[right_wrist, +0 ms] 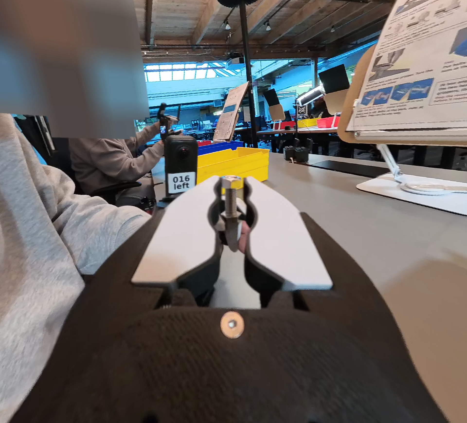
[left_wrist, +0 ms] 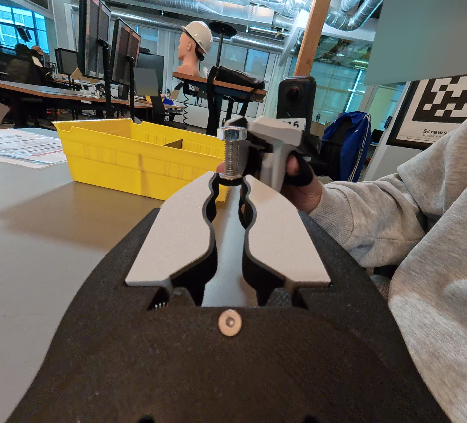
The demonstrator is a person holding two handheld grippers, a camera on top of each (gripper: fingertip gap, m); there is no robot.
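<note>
A silver hex bolt [left_wrist: 231, 155] stands upright, head up, above the grey table [left_wrist: 38, 233]. My left gripper [left_wrist: 229, 179] is shut on the silver nut [left_wrist: 230, 175] threaded on the bolt's lower end. My right gripper [left_wrist: 255, 132], blurred and held by a hand, reaches the bolt head from the right. In the right wrist view the right gripper [right_wrist: 231, 183] has its fingertips closed on the bolt's hex head [right_wrist: 230, 181]. The threaded shaft [right_wrist: 229, 198] runs down to the nut [right_wrist: 228, 213] between its fingers.
A yellow bin [left_wrist: 131, 155] stands on the table just behind the bolt and also shows in the right wrist view [right_wrist: 232, 163]. A black camera [right_wrist: 180, 158] on a stand is at the left. A document stand [right_wrist: 417, 190] is on the right. A grey sleeve [left_wrist: 404, 208] fills the right side. Both grippers' tips are close together, under 4 cm apart.
</note>
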